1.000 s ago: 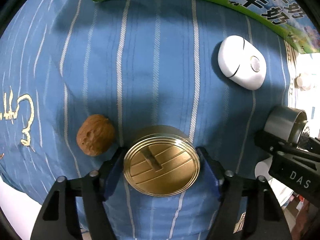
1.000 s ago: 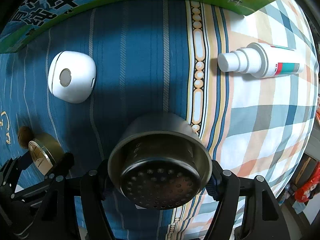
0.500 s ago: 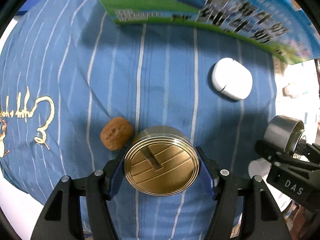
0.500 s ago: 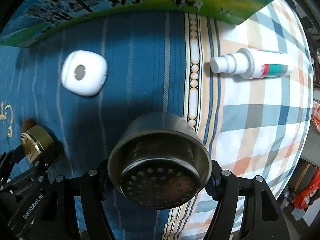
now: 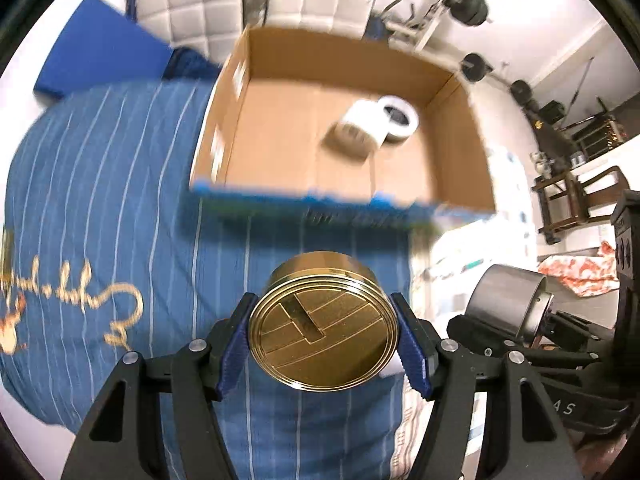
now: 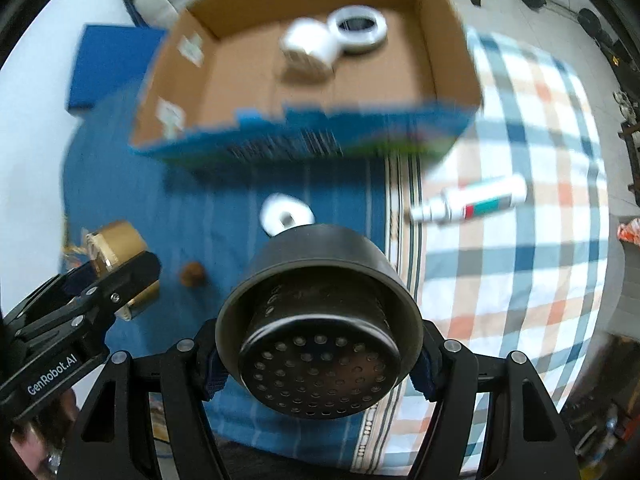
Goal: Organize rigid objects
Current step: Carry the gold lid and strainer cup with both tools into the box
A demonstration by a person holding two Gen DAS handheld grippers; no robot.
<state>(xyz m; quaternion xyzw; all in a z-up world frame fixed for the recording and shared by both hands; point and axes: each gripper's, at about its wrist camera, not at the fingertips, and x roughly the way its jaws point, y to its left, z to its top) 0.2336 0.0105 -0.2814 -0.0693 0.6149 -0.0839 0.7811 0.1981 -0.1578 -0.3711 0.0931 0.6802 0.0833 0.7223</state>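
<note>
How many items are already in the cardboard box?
2: a white cylindrical container lying on its side mid-box, and a white ring-shaped roll touching it toward the far wall. The near wall of the cardboard box may hide others.

We see a bed whose blue striped cover (image 6: 224, 200) meets a plaid sheet (image 6: 532, 264). On it lie an open cardboard box (image 6: 448, 48), a white oval case (image 6: 286, 216), a walnut (image 6: 193, 274) and a spray bottle (image 6: 472, 204).

Blue cloth with thin white stripes and gold script (image 5: 100, 208) spread flat, meeting orange-and-blue checked cloth (image 6: 520, 280) along its right edge. Beyond its far left corner, flat blue mat (image 5: 96, 52). Behind, white quilted chairs (image 5: 192, 4); black barbell plates (image 5: 474, 2) by the wall.
</note>
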